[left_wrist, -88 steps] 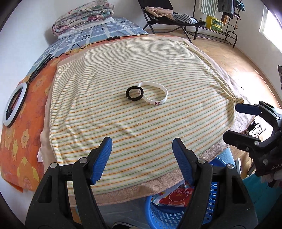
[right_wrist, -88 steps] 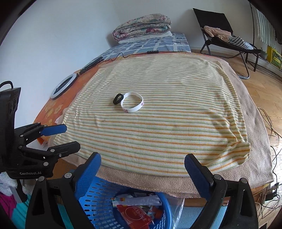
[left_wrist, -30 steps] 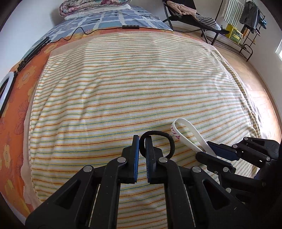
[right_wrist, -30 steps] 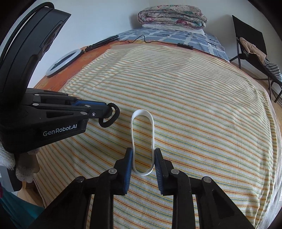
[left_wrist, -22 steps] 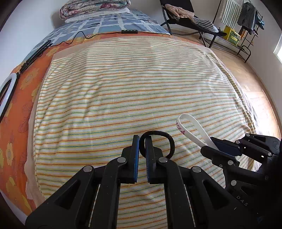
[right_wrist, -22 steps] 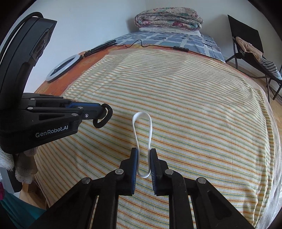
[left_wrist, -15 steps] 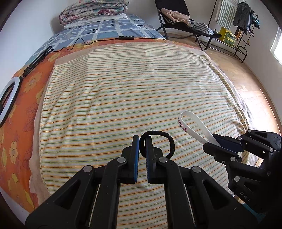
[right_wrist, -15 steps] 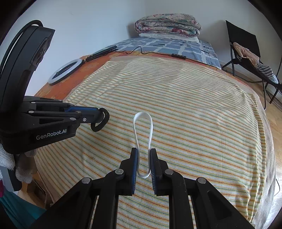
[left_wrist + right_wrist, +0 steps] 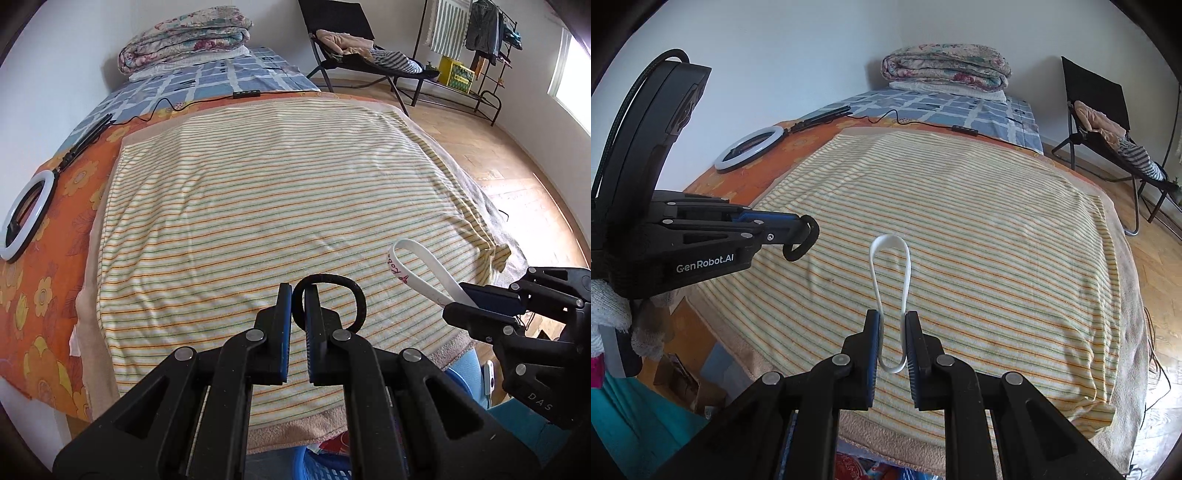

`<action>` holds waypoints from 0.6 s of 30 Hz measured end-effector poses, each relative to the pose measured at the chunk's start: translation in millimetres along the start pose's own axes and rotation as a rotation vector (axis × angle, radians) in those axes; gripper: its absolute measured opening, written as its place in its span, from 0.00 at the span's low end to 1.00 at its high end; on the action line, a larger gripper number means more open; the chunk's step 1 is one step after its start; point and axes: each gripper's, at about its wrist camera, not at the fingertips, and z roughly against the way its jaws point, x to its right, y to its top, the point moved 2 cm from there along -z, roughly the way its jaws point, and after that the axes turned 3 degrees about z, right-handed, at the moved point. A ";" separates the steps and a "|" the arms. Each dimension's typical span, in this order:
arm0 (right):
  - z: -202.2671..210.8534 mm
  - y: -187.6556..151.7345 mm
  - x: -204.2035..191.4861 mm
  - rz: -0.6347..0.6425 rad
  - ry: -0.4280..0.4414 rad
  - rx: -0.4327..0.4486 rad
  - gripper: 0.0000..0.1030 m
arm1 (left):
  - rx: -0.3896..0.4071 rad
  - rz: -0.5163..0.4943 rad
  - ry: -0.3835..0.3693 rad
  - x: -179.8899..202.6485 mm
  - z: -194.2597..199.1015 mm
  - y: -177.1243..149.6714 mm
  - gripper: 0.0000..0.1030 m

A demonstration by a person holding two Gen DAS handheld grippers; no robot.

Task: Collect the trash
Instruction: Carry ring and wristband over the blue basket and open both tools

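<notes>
My left gripper (image 9: 298,295) is shut on a black hair band (image 9: 354,295), whose loop sticks out to the right of the fingers above the striped blanket (image 9: 258,206). From the right wrist view the same left gripper (image 9: 801,229) shows at the left with the black hair band (image 9: 803,243) hanging from its tip. My right gripper (image 9: 891,325) is shut on a white wristband (image 9: 890,266), squeezed into a long narrow loop held clear of the bed. That white wristband (image 9: 417,266), with red lettering, and the right gripper (image 9: 465,299) appear at the right of the left wrist view.
A blue basket (image 9: 325,465) with wrappers sits on the floor below the near bed edge. A ring light (image 9: 26,218) lies on the orange sheet at left. Folded quilts (image 9: 945,66) are at the head of the bed. A folding chair (image 9: 1108,122) and clothes rack (image 9: 476,48) stand right.
Both grippers have lifted and drawn back toward the near bed edge, carrying the hair band and wristband up off the blanket. The right jaws closed tighter on the wristband.
</notes>
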 end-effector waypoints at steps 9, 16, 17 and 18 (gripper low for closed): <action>38.3 -44.8 -18.1 0.000 0.009 -0.004 0.12 | -0.001 -0.050 -0.026 30.3 27.2 -50.1 0.04; 50.3 -78.4 -24.6 0.007 0.003 -0.031 0.12 | -0.035 -0.061 -0.050 49.4 30.4 -92.8 0.04; 50.5 -82.6 -25.0 0.006 0.005 -0.037 0.12 | -0.042 -0.063 -0.053 51.8 29.8 -98.8 0.04; 50.7 -87.1 -25.1 0.003 0.007 -0.043 0.12 | -0.048 -0.067 -0.055 53.6 29.0 -104.4 0.04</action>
